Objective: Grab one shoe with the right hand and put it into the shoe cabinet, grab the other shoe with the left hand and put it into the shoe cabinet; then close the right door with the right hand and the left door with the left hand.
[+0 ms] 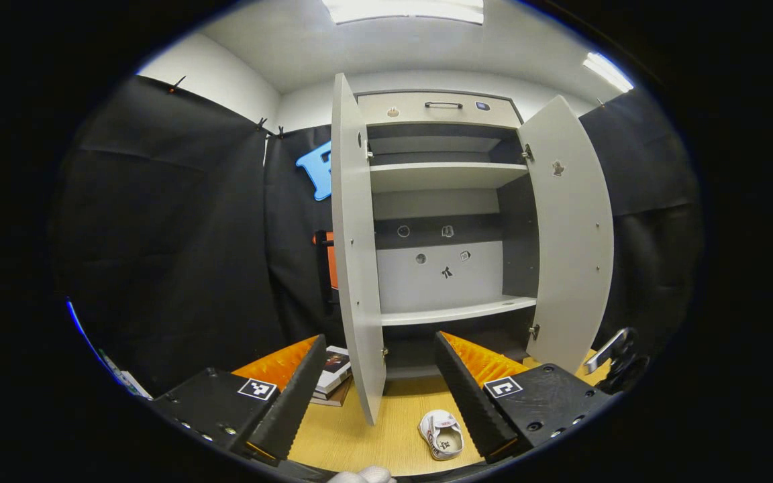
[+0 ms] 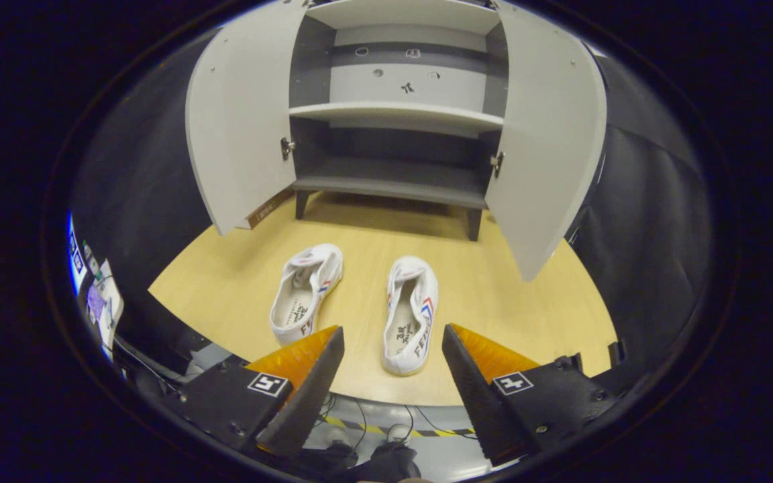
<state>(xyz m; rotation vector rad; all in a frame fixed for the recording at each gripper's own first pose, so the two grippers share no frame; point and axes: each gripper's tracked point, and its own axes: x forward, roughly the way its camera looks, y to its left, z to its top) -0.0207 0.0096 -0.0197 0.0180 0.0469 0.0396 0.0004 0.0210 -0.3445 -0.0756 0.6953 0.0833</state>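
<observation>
Shoes: the right gripper view has both, left shoe (image 2: 307, 292) and right shoe (image 2: 412, 314), near the surface's (image 2: 494, 295) front edge before the open cabinet (image 2: 393, 114), while both grippers, left gripper (image 1: 380, 396) and right gripper (image 2: 392, 386), hold jaws wide, empty.

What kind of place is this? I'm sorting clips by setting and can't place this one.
Probably a staged recording booth, not a home: black cloth hangs as walls, a shoe cabinet with both doors open stands on a wooden platform, and two white shoes lie before it, cables underneath.
</observation>
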